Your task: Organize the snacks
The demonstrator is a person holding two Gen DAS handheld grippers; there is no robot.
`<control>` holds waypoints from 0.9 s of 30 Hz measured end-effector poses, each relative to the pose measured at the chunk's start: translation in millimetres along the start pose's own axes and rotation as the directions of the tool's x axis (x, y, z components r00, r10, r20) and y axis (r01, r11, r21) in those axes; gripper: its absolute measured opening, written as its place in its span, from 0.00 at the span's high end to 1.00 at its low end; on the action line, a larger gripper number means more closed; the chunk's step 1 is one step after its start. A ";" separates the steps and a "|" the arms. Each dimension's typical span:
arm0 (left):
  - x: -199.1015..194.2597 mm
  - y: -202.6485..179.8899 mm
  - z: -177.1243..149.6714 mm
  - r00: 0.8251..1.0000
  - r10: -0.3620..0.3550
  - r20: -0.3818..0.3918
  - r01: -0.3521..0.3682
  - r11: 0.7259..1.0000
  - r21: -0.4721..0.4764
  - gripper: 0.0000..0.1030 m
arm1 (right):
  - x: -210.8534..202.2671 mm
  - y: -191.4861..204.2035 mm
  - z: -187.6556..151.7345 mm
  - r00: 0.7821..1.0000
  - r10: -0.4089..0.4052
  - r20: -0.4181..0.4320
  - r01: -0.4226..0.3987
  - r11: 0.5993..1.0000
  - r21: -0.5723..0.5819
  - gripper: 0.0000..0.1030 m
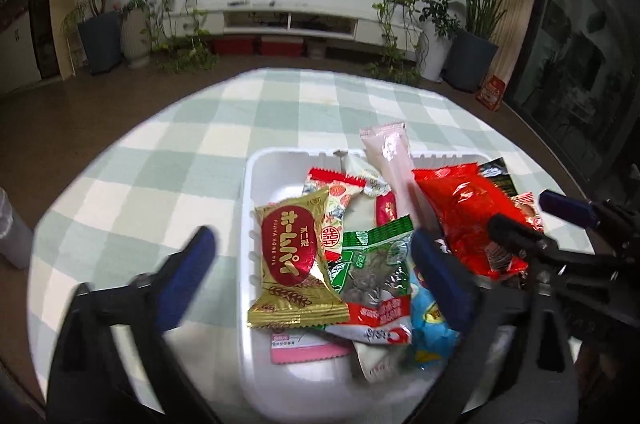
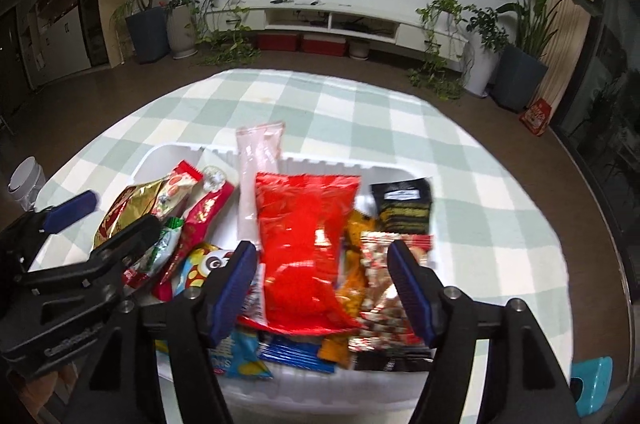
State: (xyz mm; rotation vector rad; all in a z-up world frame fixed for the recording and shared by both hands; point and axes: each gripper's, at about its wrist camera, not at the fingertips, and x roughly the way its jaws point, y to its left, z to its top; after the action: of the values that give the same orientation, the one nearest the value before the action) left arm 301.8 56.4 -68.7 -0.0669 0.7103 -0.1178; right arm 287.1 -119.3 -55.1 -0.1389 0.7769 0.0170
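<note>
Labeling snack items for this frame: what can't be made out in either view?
- Packets at the bottom of the white bin: buried under the gold pie packet and red bag; count unknown.
- Blue packet, right wrist view: print blurred, partly behind the right gripper.
- Pink packet, left wrist view: mostly covered, label too small.
- Teal object: cut off by the lens edge.
- Left gripper: open over the bin.
</note>
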 end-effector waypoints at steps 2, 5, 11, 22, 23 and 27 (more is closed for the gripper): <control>-17.6 -7.1 -1.7 0.999 0.010 0.045 -0.012 0.999 0.033 0.00 | -12.7 -6.0 -0.8 0.999 -0.005 0.031 0.004 1.000 0.011 0.23; -47.4 -18.9 -4.3 0.993 0.024 0.112 -0.032 0.997 0.075 0.00 | -36.7 -14.1 -8.6 0.996 -0.003 0.090 0.001 1.000 0.026 0.17; -118.6 -41.4 -25.6 0.973 -0.103 0.205 0.080 0.990 0.120 0.00 | -102.8 -34.6 -53.3 0.969 0.057 0.240 -0.081 0.993 0.089 0.00; -217.2 -37.9 -127.4 0.979 -0.136 0.148 0.156 0.979 -0.131 0.00 | -179.5 -52.5 -152.0 0.944 0.058 0.325 -0.126 0.973 0.192 0.00; -227.9 -38.8 -130.7 0.981 -0.129 0.148 0.149 0.979 -0.139 0.00 | -184.3 -51.0 -155.4 0.943 0.055 0.327 -0.122 0.975 0.188 0.00; -267.2 -45.7 -137.3 0.969 -0.162 0.187 0.185 0.977 -0.108 0.00 | -209.8 -43.6 -178.4 0.939 0.069 0.336 -0.132 0.977 0.168 0.00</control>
State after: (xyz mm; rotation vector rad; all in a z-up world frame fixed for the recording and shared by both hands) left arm 7.2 43.1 4.7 -0.2575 0.5318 -0.2326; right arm 15.9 -178.3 -28.8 0.0845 0.4467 0.0628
